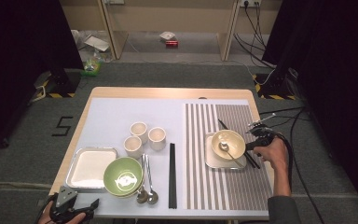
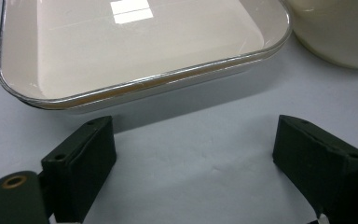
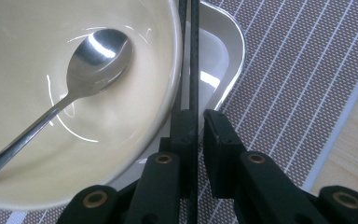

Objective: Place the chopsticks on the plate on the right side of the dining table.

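Observation:
A cream bowl (image 1: pixel 228 142) (image 3: pixel 121 116) with a metal spoon (image 1: pixel 224 147) (image 3: pixel 98 56) in it stands on a small white tray (image 1: pixel 210 161) (image 3: pixel 223 51) on the striped mat (image 1: pixel 233 186). Black chopsticks (image 1: pixel 223 126) (image 3: pixel 194 56) lie along the bowl's right side. My right gripper (image 1: pixel 254 140) (image 3: pixel 199 116) has them between its nearly closed jaws, against the left jaw, with a thin gap before the right one. My left gripper (image 1: pixel 74 205) (image 2: pixel 196 154) stands wide open and holds nothing, at the table's front left, just in front of a white rectangular tray (image 1: pixel 91 168) (image 2: pixel 144 46).
A green bowl (image 1: pixel 123 176) stacked on another sits beside the left tray; its pale side (image 2: pixel 340 32) is at the left gripper view's top right. Three cream cups (image 1: pixel 144 135), two spoons (image 1: pixel 149 186) and a second pair of chopsticks (image 1: pixel 172 175) lie mid-table.

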Demonstrator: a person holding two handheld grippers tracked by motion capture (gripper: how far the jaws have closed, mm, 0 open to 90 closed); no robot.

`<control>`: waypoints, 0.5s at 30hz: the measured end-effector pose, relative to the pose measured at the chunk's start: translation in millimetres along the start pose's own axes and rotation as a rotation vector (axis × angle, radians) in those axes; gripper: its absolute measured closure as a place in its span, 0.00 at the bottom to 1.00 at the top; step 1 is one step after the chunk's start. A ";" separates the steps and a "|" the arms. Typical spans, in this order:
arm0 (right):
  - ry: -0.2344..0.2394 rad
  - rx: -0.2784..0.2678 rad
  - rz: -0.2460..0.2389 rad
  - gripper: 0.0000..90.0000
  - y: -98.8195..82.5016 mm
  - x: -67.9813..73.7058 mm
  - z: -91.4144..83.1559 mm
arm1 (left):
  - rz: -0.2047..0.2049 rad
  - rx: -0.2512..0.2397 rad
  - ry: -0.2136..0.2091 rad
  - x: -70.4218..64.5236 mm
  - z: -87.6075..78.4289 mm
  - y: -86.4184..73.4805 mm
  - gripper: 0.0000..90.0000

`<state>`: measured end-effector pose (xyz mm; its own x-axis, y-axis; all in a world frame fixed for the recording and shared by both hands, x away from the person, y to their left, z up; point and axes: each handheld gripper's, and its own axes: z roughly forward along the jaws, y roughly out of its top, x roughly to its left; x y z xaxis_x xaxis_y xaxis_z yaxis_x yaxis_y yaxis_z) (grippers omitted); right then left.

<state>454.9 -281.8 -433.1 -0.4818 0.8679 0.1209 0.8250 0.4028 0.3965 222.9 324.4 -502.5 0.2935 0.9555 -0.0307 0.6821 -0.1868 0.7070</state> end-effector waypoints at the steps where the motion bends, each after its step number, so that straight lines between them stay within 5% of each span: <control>1: 0.001 -0.003 -0.003 0.92 -1.4 0.2 -1.3 | 0.000 0.001 0.000 0.0 0.0 0.1 0.13; 15: 0.006 0.005 -0.003 0.95 -4.9 0.5 2.6 | -0.001 0.000 0.001 -0.1 0.0 0.0 0.13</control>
<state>451.4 -282.6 -437.3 -0.4859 0.8650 0.1255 0.8252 0.4067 0.3920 222.9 324.3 -502.5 0.2923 0.9558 -0.0311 0.6823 -0.1857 0.7071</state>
